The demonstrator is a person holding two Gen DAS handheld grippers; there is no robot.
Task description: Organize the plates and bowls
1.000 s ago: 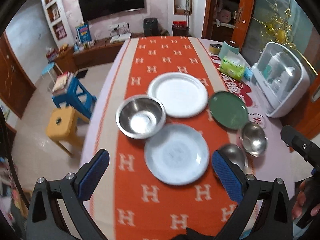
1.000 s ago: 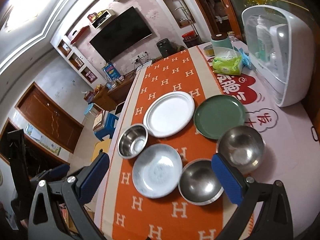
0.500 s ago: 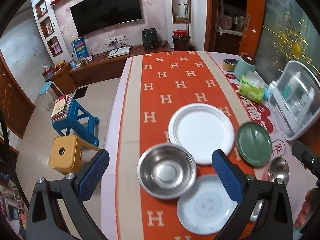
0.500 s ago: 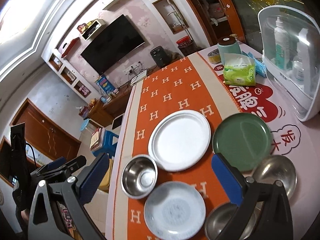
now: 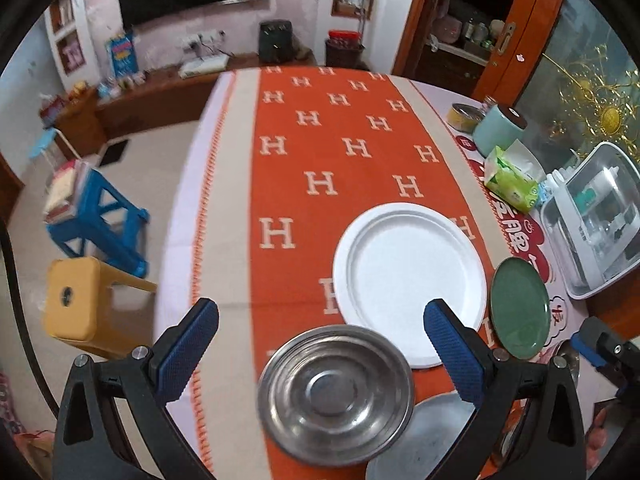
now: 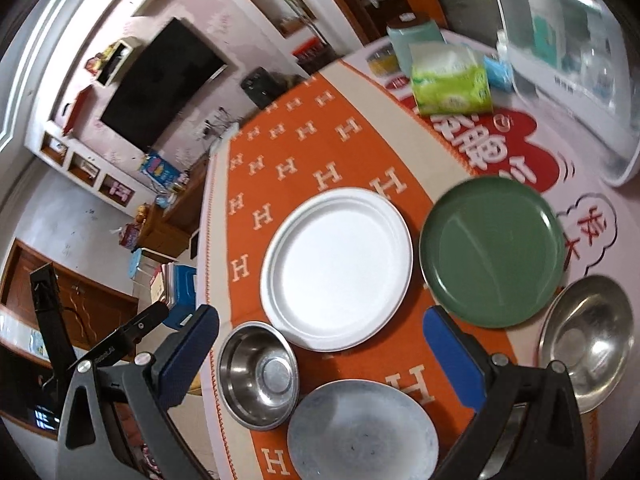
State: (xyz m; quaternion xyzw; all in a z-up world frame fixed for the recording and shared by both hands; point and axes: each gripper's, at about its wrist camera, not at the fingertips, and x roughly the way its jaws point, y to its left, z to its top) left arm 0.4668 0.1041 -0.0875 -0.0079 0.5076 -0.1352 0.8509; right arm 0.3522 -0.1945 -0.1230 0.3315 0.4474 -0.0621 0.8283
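Observation:
On the orange H-patterned runner (image 5: 320, 152) lie a white plate (image 5: 408, 284) (image 6: 336, 268), a green plate (image 5: 520, 312) (image 6: 492, 252), a grey plate (image 6: 360, 428) (image 5: 424, 436) and steel bowls. One steel bowl (image 5: 336, 396) (image 6: 258, 374) sits just below my open left gripper (image 5: 320, 344), between its blue pads. My right gripper (image 6: 320, 356) is open too, hovering over the grey plate and the white plate's near edge. A second steel bowl (image 6: 586, 344) rests at the right; a third is mostly hidden behind the right finger.
A green tissue pack (image 6: 450, 80), a teal canister (image 5: 500, 128) and a white dish cabinet (image 5: 600, 220) stand along the table's right side. Yellow (image 5: 76, 300) and blue stools (image 5: 104, 220) stand on the floor left of the table.
Both grippers have moved forward and lower over the table. The steel bowl now sits between the left gripper's fingers. The right view has closed in on the white and green plates.

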